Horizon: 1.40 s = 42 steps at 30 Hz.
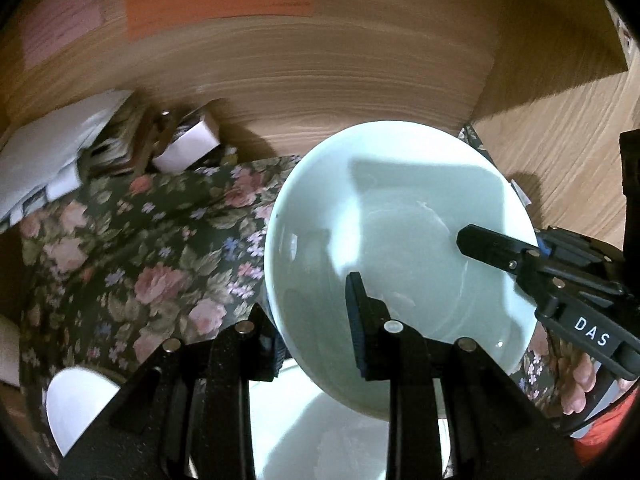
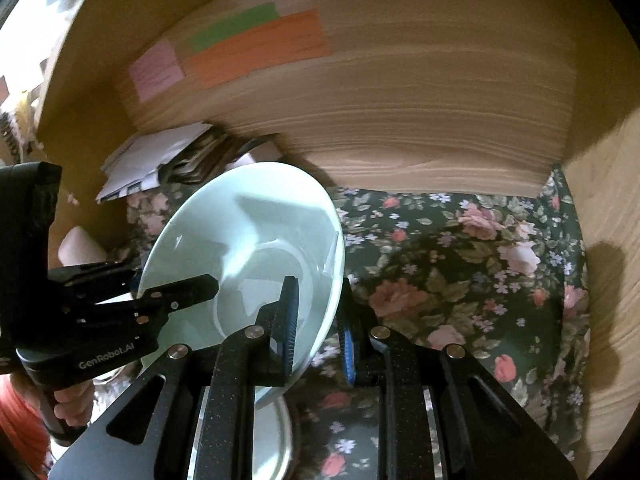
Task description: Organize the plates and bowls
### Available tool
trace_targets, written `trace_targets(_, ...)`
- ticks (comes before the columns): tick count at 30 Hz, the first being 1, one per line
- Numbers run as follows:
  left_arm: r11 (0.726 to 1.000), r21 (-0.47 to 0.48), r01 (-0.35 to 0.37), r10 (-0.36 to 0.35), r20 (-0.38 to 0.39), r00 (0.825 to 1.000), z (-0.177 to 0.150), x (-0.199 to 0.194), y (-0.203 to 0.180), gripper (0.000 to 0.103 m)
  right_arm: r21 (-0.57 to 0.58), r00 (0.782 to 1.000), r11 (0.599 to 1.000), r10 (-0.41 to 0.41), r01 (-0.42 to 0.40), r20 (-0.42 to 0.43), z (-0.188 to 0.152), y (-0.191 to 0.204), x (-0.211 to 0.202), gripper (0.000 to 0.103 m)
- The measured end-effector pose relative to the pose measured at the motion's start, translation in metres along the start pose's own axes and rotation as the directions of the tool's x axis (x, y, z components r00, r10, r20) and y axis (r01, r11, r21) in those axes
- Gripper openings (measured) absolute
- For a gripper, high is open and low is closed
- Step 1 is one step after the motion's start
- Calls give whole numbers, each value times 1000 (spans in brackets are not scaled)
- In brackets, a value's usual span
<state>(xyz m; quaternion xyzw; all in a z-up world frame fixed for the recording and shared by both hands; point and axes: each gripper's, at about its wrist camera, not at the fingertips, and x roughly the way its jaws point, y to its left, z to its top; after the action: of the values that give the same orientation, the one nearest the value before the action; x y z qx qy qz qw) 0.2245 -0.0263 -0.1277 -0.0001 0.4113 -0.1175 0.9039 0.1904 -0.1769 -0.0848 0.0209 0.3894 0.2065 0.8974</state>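
Both claws are clamped on opposite rims of the pale green bowl point(image 1: 400, 240), the left claw point(image 1: 316, 336) and the right claw point(image 2: 318, 328), carrying it above the floral tabletop point(image 2: 460, 280). Next, I think, it must be lowered level onto the white dishes point(image 1: 320, 440).

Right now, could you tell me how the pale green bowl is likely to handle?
The pale green bowl looks rigid and glazed, so probably slippery and breakable. Both tools, left and right, pinch only its thin rim, so it may pivot.

Floral cloth point(image 2: 460, 272) over wood, coloured notes point(image 2: 256, 46) on the back panel, perhaps papers point(image 1: 44, 152) beside it.
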Motion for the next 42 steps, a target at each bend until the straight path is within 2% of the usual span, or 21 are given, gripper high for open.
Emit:
trace_targets(19,984,-158,-81,88,37,995,-55,-53,75,27,-115,987,982,142,-149,-70,-9,89,37,17)
trace_targets(31,957,-258,-136,153,47,987,-94,-78,125,27,-185,967,952,222,-243,-127,-18,145,56,17)
trace_targets(42,934,-313,-169,186,23,982,-123,-88,155,27,-215,943,927,267,-307,-197,-30,178,76,17)
